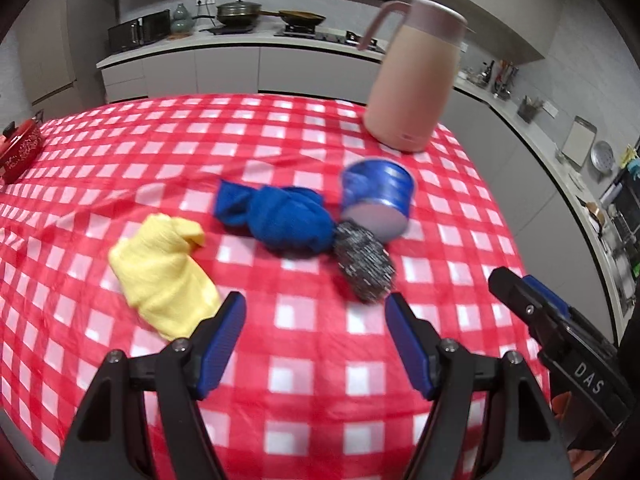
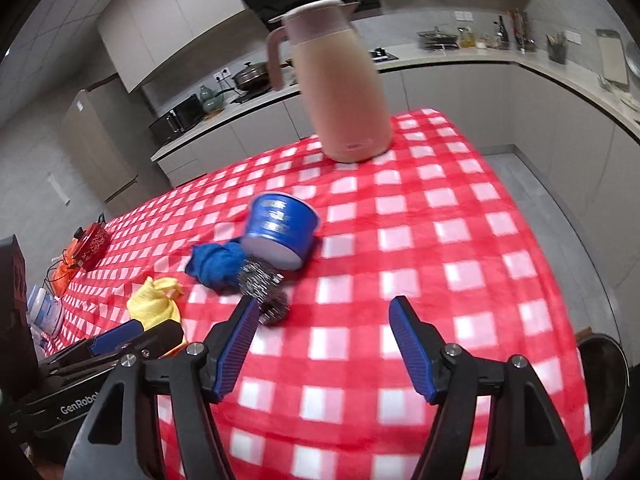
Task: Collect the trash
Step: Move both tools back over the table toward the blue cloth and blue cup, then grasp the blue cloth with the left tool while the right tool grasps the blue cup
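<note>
The left tool [image 1: 316, 312] is held with its blue-padded fingers wide apart and nothing between them, low over the red-and-white checked tabletop [image 1: 312, 380]. The right tool [image 2: 324, 316] is likewise spread open and empty, and its body is seen at the right edge of the left wrist view, just beside the left tool.

Ahead of the left tool's fingers a cluster of items is laid out on the cloth. A crumpled yellow rag [image 1: 164, 272] lies just beside the left finger. A steel wool scourer [image 1: 364, 264] lies just ahead of the right finger, touching a bunched blue cloth [image 1: 276, 216] on one side and, it seems, a tipped blue cup [image 1: 376, 200] on the other; the cup lies on its side with its pale base turned toward the cameras. Farther back a pink thermos jug [image 1: 416, 76] stands upright, well apart from the cluster. A red pot [image 1: 20, 148] is seen at the far left edge.

No item has been gripped yet, so the step in hand is judged to be the approach for a first pickup. No bin is clearly shown. The next move would call for one tool to be lowered over a single piece, probably the scourer or the yellow rag, and closed on it without its neighbours being dragged along.
</note>
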